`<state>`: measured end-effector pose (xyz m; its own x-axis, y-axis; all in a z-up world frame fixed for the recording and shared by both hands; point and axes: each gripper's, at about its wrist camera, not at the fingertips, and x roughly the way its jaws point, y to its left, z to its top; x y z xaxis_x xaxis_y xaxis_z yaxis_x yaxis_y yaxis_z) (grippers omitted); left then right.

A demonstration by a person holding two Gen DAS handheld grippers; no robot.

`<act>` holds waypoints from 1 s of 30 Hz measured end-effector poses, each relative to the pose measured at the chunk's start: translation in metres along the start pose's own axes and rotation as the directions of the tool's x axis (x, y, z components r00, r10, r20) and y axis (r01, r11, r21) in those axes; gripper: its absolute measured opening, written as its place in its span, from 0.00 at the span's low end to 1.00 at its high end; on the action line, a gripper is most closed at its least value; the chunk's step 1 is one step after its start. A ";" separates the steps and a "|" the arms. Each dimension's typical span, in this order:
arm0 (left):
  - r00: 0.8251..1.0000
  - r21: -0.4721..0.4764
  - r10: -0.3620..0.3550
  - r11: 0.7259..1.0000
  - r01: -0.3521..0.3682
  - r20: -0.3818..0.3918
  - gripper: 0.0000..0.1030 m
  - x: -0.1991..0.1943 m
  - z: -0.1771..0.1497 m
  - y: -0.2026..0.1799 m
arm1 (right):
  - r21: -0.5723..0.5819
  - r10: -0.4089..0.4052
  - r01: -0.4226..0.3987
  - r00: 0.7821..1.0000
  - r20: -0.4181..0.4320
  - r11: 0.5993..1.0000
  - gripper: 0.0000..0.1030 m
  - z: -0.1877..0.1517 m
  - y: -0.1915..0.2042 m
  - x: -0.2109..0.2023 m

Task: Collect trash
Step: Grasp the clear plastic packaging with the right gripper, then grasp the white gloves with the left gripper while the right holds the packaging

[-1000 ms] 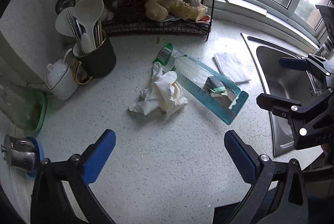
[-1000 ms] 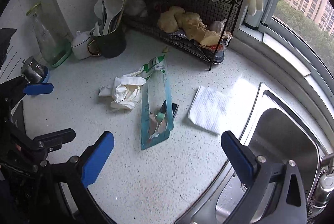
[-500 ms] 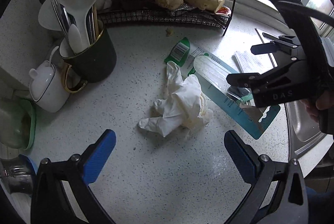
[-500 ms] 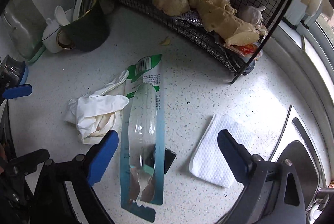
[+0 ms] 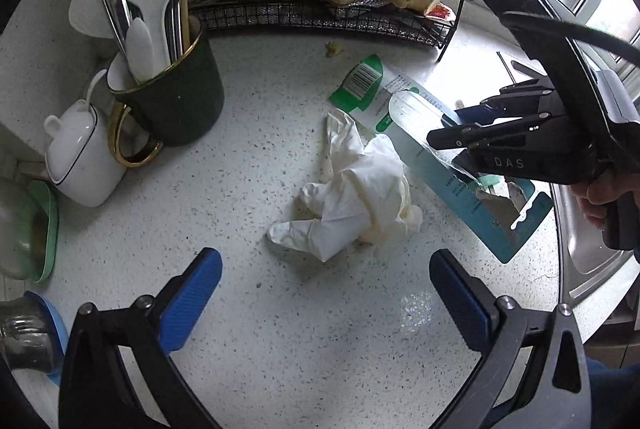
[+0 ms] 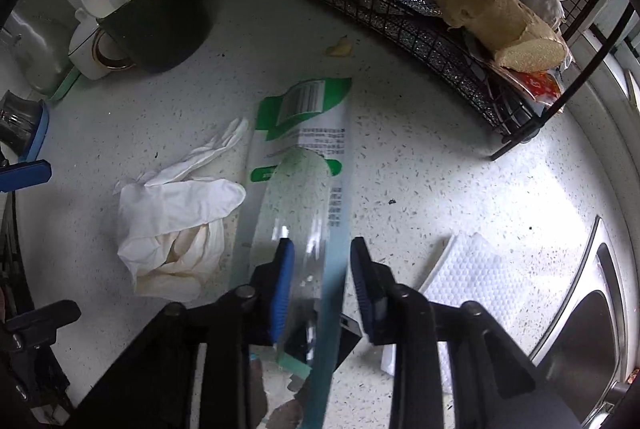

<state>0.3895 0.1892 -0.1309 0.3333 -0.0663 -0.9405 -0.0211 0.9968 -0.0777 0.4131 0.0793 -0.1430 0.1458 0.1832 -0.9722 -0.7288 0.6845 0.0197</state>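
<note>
— Where's the trash?

— On the speckled counter (image 5: 240, 157). The torn blister package (image 6: 296, 197) lies lengthwise between the right gripper (image 6: 322, 283) fingers, its barcode end pointing far toward the wire rack (image 6: 420, 25).

— Gripped?

— Its jaws are closing, narrow now, with the clear plastic between them; whether the pads press it, I can't tell.

— And the other?

— The left gripper (image 5: 326, 295) hangs wide and empty, the crumpled white gloves (image 5: 356, 197) just beyond its tips, left of the package.

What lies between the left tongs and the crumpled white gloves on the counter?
Nothing. In the left wrist view, only bare speckled counter separates the left tongs from the crumpled white gloves.
</note>
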 end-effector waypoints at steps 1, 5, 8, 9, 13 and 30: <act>1.000 0.005 -0.001 1.000 0.001 0.002 1.00 -0.001 0.001 -0.001 | 0.010 0.004 -0.005 1.000 0.012 1.000 0.19 -0.002 0.001 -0.004; 1.000 0.022 -0.005 1.000 0.005 0.008 1.00 -0.001 0.007 -0.003 | 0.061 0.026 -0.029 0.998 0.057 0.998 0.09 -0.011 0.000 -0.028; 1.000 0.032 -0.003 0.999 0.003 0.005 1.00 0.003 0.013 -0.003 | 0.103 0.045 -0.055 0.995 0.092 0.993 0.09 -0.021 -0.003 -0.046; 1.000 0.034 -0.003 0.999 0.003 0.002 1.00 0.005 0.015 -0.003 | 0.119 0.057 -0.068 0.993 0.099 0.991 0.08 -0.025 -0.005 -0.051; 1.000 0.053 -0.014 0.998 0.014 -0.006 1.00 0.017 0.024 -0.006 | 0.166 0.054 -0.073 0.992 0.115 0.983 0.08 -0.043 -0.016 -0.070; 0.994 0.149 -0.059 0.986 0.073 -0.097 0.72 0.080 0.047 -0.033 | 0.321 0.041 -0.073 0.994 0.105 0.944 0.08 -0.092 -0.044 -0.088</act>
<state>0.4610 0.1531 -0.1882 0.2409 -0.1289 -0.9620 0.1441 0.9849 -0.0959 0.3711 -0.0318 -0.0794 0.1854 0.2841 -0.9407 -0.4842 0.8594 0.1641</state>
